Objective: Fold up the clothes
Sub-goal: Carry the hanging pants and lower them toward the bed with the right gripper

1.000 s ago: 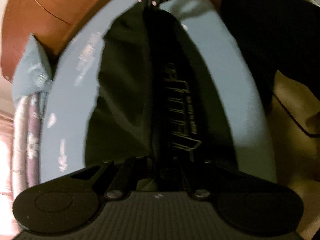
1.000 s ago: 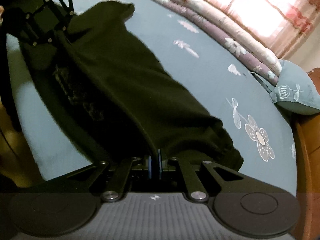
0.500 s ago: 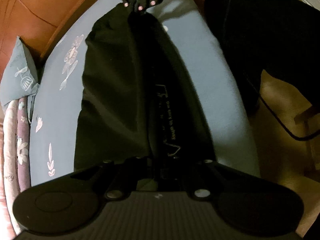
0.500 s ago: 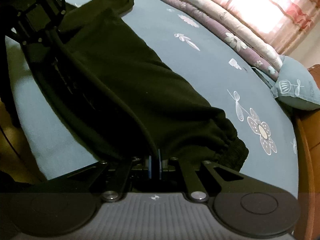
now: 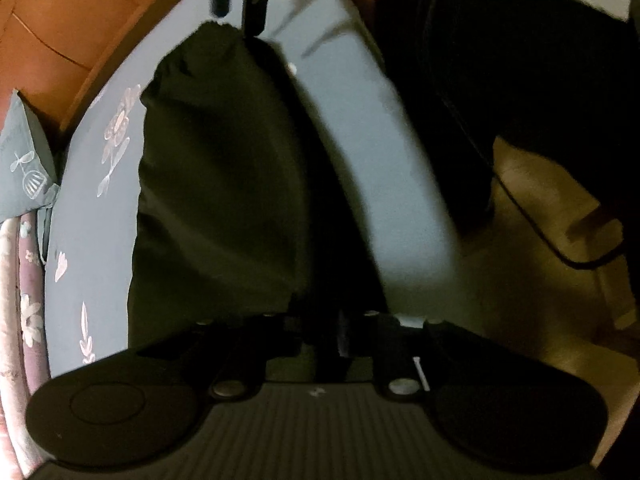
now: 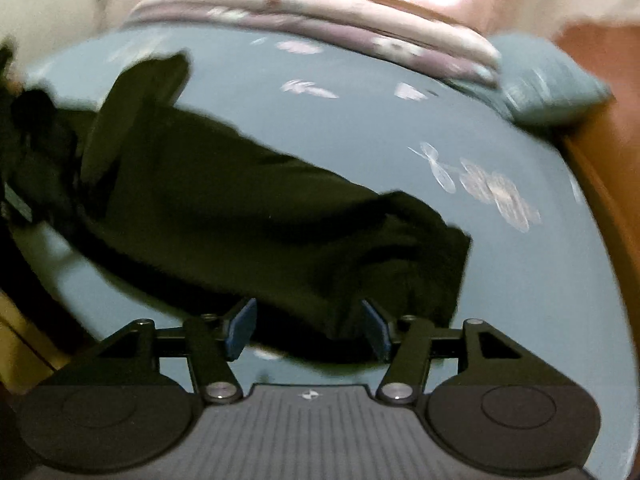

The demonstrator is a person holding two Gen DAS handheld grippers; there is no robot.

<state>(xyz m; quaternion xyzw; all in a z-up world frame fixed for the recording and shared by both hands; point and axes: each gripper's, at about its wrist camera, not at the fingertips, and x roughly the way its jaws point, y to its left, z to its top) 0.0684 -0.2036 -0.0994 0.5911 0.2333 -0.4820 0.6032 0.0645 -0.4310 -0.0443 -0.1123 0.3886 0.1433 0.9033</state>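
Observation:
Black trousers (image 5: 216,184) lie stretched lengthwise on the blue-grey flowered bedsheet (image 5: 380,152). At the near end of the left wrist view, my left gripper (image 5: 334,336) is shut on their dark fabric. Their cuff end (image 6: 424,248) rests on the sheet just ahead of my right gripper (image 6: 308,330). That gripper is open, its blue pads (image 6: 242,326) wide apart with only the cloth's edge between them. The left wrist view shows the right gripper (image 5: 240,4) above the trousers' far end, clear of the cloth. The left gripper is lost in dark blur at the right wrist view's left edge.
A teal pillow (image 6: 552,88) and a folded pale quilt (image 6: 320,20) lie along the bed's far side. The wooden headboard (image 5: 80,20) bounds one end. A person's dark clothing (image 5: 500,60) stands at the bed's edge, over floor with a cable (image 5: 532,224).
My right gripper has opened and let go of the cuff end, which now lies on the sheet. Its view has swung toward the quilt. The left gripper stays shut on the trousers.

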